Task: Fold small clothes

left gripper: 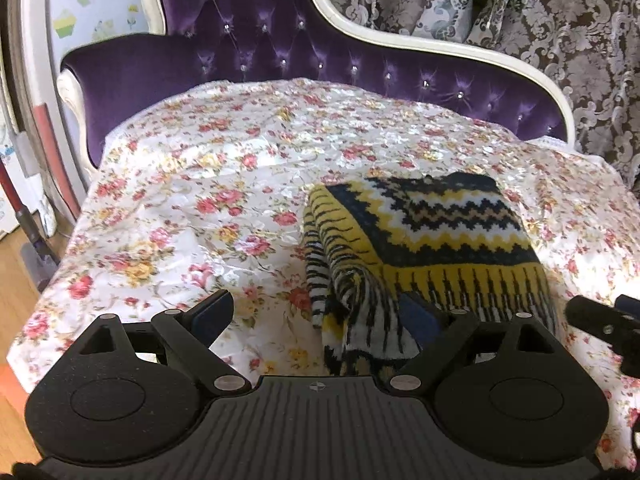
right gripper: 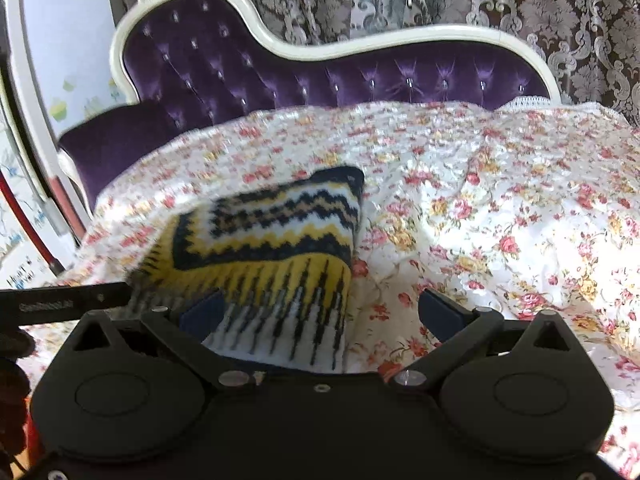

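A folded knit sweater (left gripper: 424, 232), yellow, navy and white in zigzag bands, lies on the floral cover (left gripper: 192, 216) of a sofa. My left gripper (left gripper: 318, 316) stands open just in front of it. A bunched striped edge of the sweater lies between its fingers, and the pads do not press on it. In the right wrist view the sweater (right gripper: 272, 240) lies left of centre. My right gripper (right gripper: 322, 312) is open around its near white-and-black edge without clamping it. The right gripper (left gripper: 600, 320) shows at the left view's right edge, and part of the left gripper (right gripper: 60, 300) at the right view's left edge.
The purple tufted sofa back (left gripper: 248, 40) with a cream frame rises behind the cover. Patterned curtains (left gripper: 540, 12) hang at the back right. Wooden floor (left gripper: 16, 256) and a red-handled stick appliance (left gripper: 20, 208) are off the sofa's left edge.
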### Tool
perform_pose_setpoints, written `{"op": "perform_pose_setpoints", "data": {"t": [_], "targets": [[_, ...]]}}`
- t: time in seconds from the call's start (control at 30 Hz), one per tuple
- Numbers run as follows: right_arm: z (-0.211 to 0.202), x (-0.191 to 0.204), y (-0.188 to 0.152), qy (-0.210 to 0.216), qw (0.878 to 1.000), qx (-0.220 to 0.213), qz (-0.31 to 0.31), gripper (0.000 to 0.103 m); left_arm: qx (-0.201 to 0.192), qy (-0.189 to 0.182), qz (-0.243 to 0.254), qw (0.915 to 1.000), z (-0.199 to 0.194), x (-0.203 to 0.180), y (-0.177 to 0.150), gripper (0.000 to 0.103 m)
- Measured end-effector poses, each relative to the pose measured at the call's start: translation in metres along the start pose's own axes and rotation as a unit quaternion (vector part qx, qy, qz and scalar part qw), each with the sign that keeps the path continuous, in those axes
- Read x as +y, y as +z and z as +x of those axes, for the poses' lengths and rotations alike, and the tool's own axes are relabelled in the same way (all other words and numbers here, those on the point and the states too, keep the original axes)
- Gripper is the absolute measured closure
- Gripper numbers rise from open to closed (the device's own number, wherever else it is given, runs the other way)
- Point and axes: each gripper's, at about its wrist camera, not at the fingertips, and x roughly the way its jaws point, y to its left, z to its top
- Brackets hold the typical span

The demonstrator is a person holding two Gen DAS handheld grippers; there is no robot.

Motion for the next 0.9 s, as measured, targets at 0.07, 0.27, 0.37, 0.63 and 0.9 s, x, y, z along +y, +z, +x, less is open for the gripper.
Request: {"op": "perform_pose_setpoints", "data": {"t": [0.07, 0.27, 0.37, 0.63, 0.9], "targets": [[-0.008, 0.002, 0.001, 0.001, 1.0, -0.011, -0.002, 0.0, -0.005, 0.007, 0.001, 1.0, -0.008, -0.001, 0.0, 0.012], [-0.026, 0.006, 0.003, 0.009, 1.0, -0.021, -0.001, 0.0, -0.018, 0.045, 0.01, 0.9988, -0.025, -0.007, -0.003, 0.013], [-0.032, 0.009, 0.0, 0.007, 1.0, -0.02, 0.002, 0.0, -0.015, 0.035, 0.011, 0.9992, -0.031, -0.007, -0.005, 0.012], [-0.044, 0.017, -0.009, -0.016, 1.0, -0.009, -0.002, 0.0, -0.009, 0.02, 0.018, 0.9996, -0.042, -0.012, -0.015, 0.013], [-0.045, 0.024, -0.016, 0.002, 1.0, 0.004, -0.008, 0.0, -0.004, 0.015, 0.022, 0.9996, -0.048, -0.013, -0.023, 0.012]]}}
